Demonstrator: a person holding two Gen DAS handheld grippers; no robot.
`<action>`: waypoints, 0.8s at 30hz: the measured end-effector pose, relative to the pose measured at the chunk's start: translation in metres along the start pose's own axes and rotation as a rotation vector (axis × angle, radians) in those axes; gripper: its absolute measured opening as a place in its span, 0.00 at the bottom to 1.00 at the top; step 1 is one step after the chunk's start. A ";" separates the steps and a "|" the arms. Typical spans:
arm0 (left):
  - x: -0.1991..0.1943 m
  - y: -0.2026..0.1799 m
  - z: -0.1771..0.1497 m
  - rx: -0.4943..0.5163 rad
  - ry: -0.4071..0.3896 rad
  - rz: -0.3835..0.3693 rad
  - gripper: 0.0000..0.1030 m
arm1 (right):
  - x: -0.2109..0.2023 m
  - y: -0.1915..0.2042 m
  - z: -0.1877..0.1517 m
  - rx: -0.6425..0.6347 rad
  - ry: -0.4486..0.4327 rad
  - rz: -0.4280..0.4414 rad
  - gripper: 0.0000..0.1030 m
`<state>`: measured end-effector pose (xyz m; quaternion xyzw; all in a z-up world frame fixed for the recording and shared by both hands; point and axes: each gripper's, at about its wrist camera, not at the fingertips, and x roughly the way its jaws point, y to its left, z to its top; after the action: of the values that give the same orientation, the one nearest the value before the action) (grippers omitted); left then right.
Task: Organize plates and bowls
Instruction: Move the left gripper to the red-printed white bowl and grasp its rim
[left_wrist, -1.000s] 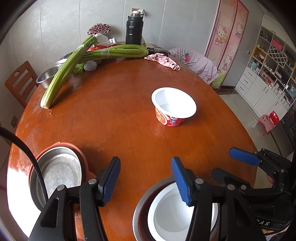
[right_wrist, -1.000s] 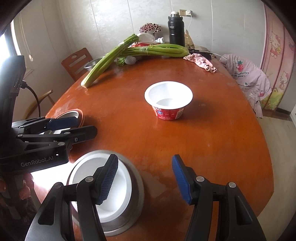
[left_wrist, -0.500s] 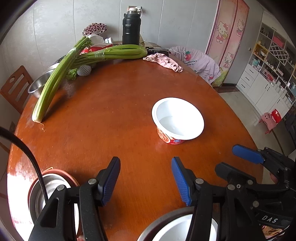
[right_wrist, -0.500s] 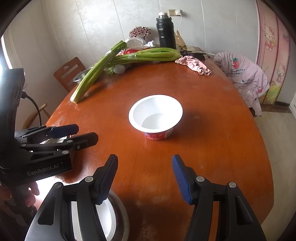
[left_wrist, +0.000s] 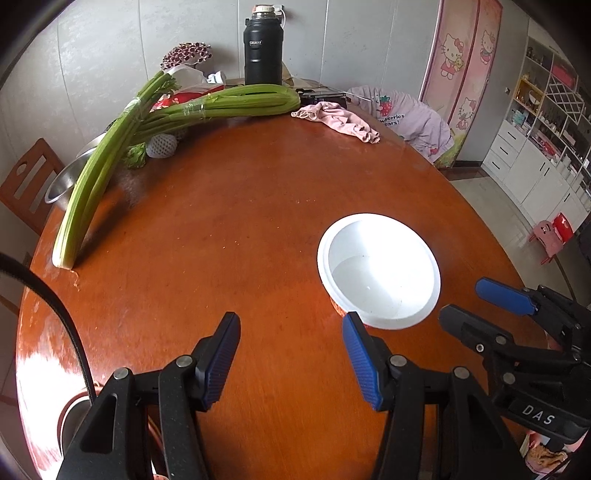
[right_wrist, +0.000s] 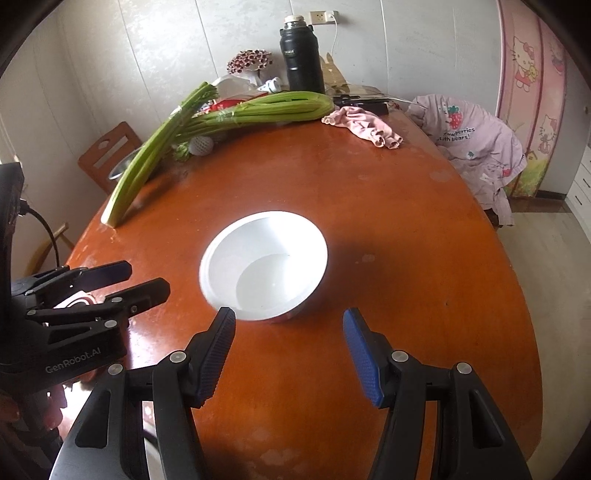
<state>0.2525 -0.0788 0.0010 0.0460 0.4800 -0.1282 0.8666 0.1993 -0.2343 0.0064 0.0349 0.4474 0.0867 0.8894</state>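
I see my right claw (right_wrist: 289, 356) spread wide, empty, just below the white bowl (right_wrist: 264, 264) at frame centre; my left claw (left_wrist: 291, 360) also spread, seemingly above the counter (left_wrist: 229, 221).

"GenRobot.AI" reads on the left gripper (right_wrist: 147, 282) at nine o'clock; "DAS" on the right gripper (left_wrist: 480, 302) at four o'clock.

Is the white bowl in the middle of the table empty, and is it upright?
Upright and empty: the white bowl stands rim-up on the table, its bare white bottom visible in both wrist views.
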 end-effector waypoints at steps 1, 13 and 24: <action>0.003 -0.001 0.003 0.002 -0.001 -0.001 0.56 | 0.003 -0.002 0.002 0.000 0.001 0.000 0.61; 0.026 -0.004 0.014 -0.004 0.037 -0.006 0.56 | 0.037 -0.010 0.011 -0.011 0.046 0.008 0.61; 0.032 0.002 0.014 -0.027 0.042 -0.039 0.56 | 0.043 0.011 0.009 -0.078 0.068 0.070 0.61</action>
<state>0.2809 -0.0854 -0.0183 0.0278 0.5008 -0.1374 0.8541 0.2302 -0.2155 -0.0209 0.0128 0.4719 0.1364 0.8709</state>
